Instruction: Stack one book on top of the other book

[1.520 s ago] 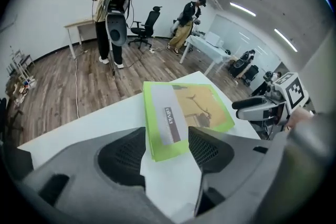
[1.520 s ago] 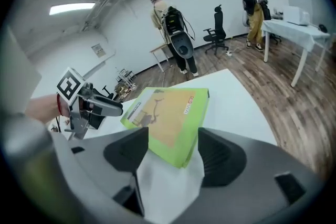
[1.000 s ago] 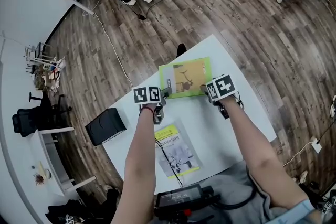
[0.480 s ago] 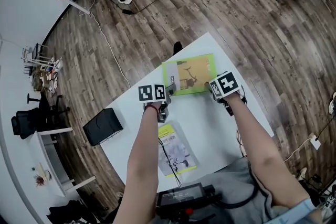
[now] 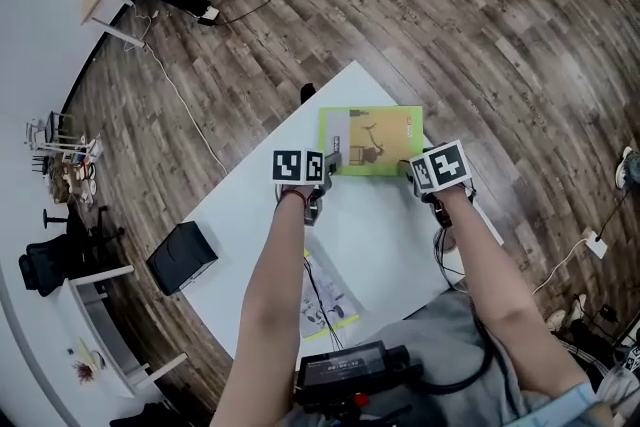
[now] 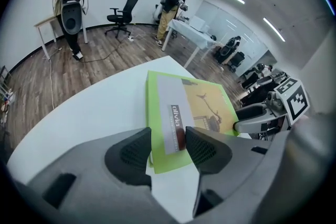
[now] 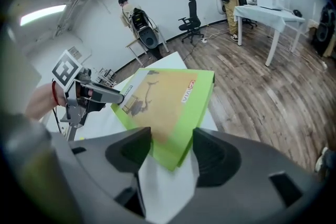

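Observation:
A green book (image 5: 370, 141) with a yellow picture on its cover is over the far part of the white table (image 5: 245, 215). My left gripper (image 5: 331, 156) is shut on its left near corner, and in the left gripper view (image 6: 168, 147) the book's edge (image 6: 173, 113) sits between the pads. My right gripper (image 5: 410, 171) is shut on the book's right near corner (image 7: 168, 113). The second book (image 5: 338, 300), pale with a yellow-green edge, lies flat near the table's front edge, partly hidden by my left arm.
A black box (image 5: 180, 257) stands on the wooden floor left of the table. A dark device (image 5: 355, 370) with a cable sits at the table's near edge. People, an office chair (image 6: 122, 13) and white tables (image 7: 268, 13) are farther off in the room.
Both grippers and the green book have shifted to the right across the table. The pale book has stayed where it lay.

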{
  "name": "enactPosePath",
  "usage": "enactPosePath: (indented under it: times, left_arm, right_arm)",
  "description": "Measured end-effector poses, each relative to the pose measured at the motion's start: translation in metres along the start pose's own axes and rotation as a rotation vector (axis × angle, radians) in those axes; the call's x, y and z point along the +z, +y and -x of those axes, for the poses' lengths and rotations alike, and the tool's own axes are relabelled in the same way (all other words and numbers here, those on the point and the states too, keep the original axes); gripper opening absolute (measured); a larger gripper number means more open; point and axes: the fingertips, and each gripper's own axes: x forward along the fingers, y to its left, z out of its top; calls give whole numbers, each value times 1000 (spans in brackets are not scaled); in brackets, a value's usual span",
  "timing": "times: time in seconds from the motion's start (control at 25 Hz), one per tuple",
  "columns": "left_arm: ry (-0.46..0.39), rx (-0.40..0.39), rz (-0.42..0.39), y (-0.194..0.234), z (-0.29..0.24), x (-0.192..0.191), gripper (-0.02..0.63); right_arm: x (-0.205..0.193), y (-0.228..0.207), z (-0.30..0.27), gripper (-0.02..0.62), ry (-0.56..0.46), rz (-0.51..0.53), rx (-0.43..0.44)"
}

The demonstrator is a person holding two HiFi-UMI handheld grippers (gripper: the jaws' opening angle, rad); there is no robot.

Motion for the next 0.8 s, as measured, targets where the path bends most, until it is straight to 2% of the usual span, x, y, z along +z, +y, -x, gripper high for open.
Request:
enactPosePath:
  times: [0.28,0.56,0.68,0.8]
  left_arm:
    - [54,-31,-108,-41,-23,8,216]
    - [49,-51,-97,-48,-25,6,216]
    - [52,-62,-87,-49,-26,6,216]
    - [52,-66,-88,-48,-25,6,216]
  right_arm:
    - [-31,-29,22,265,-21,-79,-20]
    - [-43,-35,29,265,-29,-114,33]
    - [-50,-40,43,267,-47,-131,84]
    - [-47,-52,65,267,-102,-148,196]
